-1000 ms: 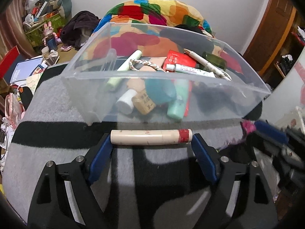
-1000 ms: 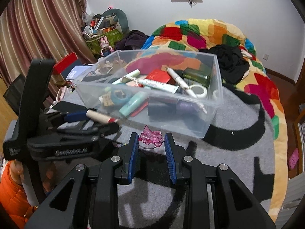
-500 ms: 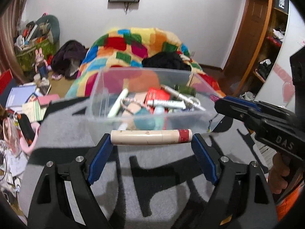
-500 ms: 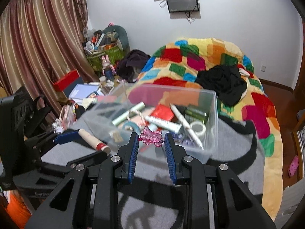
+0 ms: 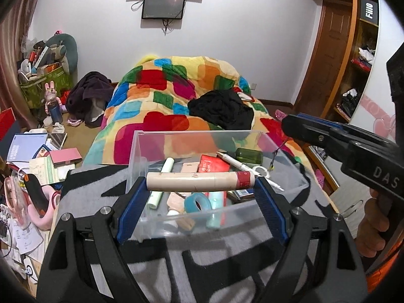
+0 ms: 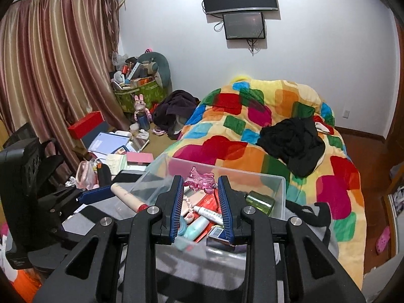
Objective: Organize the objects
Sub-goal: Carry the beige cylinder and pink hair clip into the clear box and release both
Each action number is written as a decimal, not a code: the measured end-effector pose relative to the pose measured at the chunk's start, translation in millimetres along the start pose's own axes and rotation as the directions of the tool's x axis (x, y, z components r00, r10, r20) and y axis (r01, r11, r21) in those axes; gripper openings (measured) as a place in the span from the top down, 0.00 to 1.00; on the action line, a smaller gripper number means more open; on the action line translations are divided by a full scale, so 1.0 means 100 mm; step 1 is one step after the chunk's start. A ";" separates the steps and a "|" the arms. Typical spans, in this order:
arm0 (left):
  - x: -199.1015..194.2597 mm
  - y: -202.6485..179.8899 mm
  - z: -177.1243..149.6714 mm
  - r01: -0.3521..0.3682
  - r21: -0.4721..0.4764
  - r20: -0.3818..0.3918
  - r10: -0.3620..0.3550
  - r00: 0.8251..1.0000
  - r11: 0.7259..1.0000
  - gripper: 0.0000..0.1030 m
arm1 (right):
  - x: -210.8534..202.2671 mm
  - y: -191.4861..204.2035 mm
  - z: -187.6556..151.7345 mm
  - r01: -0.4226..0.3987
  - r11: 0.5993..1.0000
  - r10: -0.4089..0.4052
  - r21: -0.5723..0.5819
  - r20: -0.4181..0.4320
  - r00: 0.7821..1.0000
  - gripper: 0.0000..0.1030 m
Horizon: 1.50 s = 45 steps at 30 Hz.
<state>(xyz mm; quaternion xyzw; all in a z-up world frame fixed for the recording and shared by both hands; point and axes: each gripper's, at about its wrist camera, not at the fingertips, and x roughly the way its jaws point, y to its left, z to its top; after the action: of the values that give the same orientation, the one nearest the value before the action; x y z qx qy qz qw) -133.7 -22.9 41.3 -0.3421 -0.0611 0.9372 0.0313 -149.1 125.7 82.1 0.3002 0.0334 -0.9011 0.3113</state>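
My left gripper (image 5: 200, 183) is shut on a beige tube with a red band (image 5: 199, 181), held crosswise by its two ends above the near wall of a clear plastic bin (image 5: 255, 205). The bin holds several small items: tubes, a red packet, a teal tape roll, a green bottle. My right gripper (image 6: 200, 184) is shut on a pink translucent hair clip (image 6: 200, 179), raised above the same bin (image 6: 281, 189). The left gripper and its tube (image 6: 127, 197) show at the left of the right wrist view.
The bin rests on a grey and black blanket (image 5: 202, 262) at the foot of a bed with a bright patchwork quilt (image 5: 171, 101) and black clothing (image 5: 222, 109). Books, boxes and a pink object litter the floor at the left (image 5: 43, 156). A person's hand (image 5: 371, 224) holds the right gripper.
Both grippers have risen with their objects still held. The bin, which filled the view a second ago, now lies lower and further off, and the wall screens have come into view.
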 end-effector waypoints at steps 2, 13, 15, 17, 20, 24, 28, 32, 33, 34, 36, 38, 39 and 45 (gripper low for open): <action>0.12 0.03 -0.01 -0.004 -0.001 -0.025 0.004 1.000 1.000 0.19 | 0.10 -0.02 -0.03 0.004 1.000 -0.004 0.004 -0.025 1.000 0.76; 0.51 0.12 -0.13 0.000 -0.024 -0.119 -0.003 0.993 1.000 0.19 | 0.71 -0.37 -0.40 0.031 0.995 -0.011 0.090 -0.217 0.976 0.75; 0.54 0.13 -0.12 0.010 -0.034 -0.128 -0.015 0.992 0.999 0.17 | 0.76 -0.38 -0.44 0.028 0.996 -0.006 0.090 -0.236 0.972 0.75; 0.54 0.13 -0.11 0.020 -0.045 -0.122 -0.026 0.992 0.999 0.15 | 0.79 -0.38 -0.48 0.015 0.996 0.009 0.089 -0.261 0.965 0.75; 0.53 0.10 -0.11 0.029 -0.049 -0.117 -0.035 0.993 0.998 0.13 | 0.80 -0.37 -0.50 0.016 0.997 0.006 0.082 -0.270 0.963 0.71; 0.46 0.09 -0.11 0.033 -0.036 -0.105 -0.037 0.994 0.999 0.13 | 0.68 -0.34 -0.49 0.023 0.998 -0.007 0.065 -0.241 0.971 0.60; 0.32 0.08 -0.09 0.039 -0.032 -0.073 -0.042 0.996 0.999 0.12 | 0.54 -0.32 -0.46 0.025 0.998 -0.013 0.057 -0.214 0.977 0.60; 0.15 0.07 -0.09 0.034 -0.016 -0.025 -0.034 0.999 0.999 0.09 | 0.34 -0.27 -0.46 0.020 0.999 -0.011 0.049 -0.177 0.984 0.53; 0.10 0.06 -0.09 0.031 -0.009 -0.014 -0.031 0.999 0.999 0.09 | 0.30 -0.26 -0.46 0.020 0.999 -0.012 0.043 -0.167 0.986 0.50; 0.05 0.05 -0.11 0.033 -0.001 -0.003 -0.033 0.999 0.999 0.08 | 0.24 -0.24 -0.47 0.024 0.999 -0.019 0.034 -0.152 0.988 0.49; -0.03 0.03 -0.13 0.038 0.010 0.013 -0.038 0.999 0.999 0.08 | 0.14 -0.20 -0.48 0.033 0.999 -0.031 0.020 -0.123 0.992 0.43; -0.11 0.01 -0.15 0.041 0.023 0.029 -0.042 0.999 0.999 0.07 | 0.03 -0.18 -0.49 0.050 0.999 -0.048 0.021 -0.089 0.995 0.36; -0.16 -0.01 -0.17 0.042 0.031 0.039 -0.043 0.998 0.999 0.06 | -0.03 -0.17 -0.49 0.057 0.998 -0.056 0.020 -0.073 0.996 0.33; -0.38 -0.07 -0.34 0.042 0.067 0.079 -0.048 0.996 0.997 0.05 | -0.28 -0.09 -0.57 0.073 0.997 -0.073 0.004 -0.022 0.997 0.28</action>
<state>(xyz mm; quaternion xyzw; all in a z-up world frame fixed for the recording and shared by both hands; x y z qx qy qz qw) -82.8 -16.7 40.8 -0.3015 -0.0395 0.9507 0.0610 -107.2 161.7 50.3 0.3092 0.0453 -0.9087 0.2769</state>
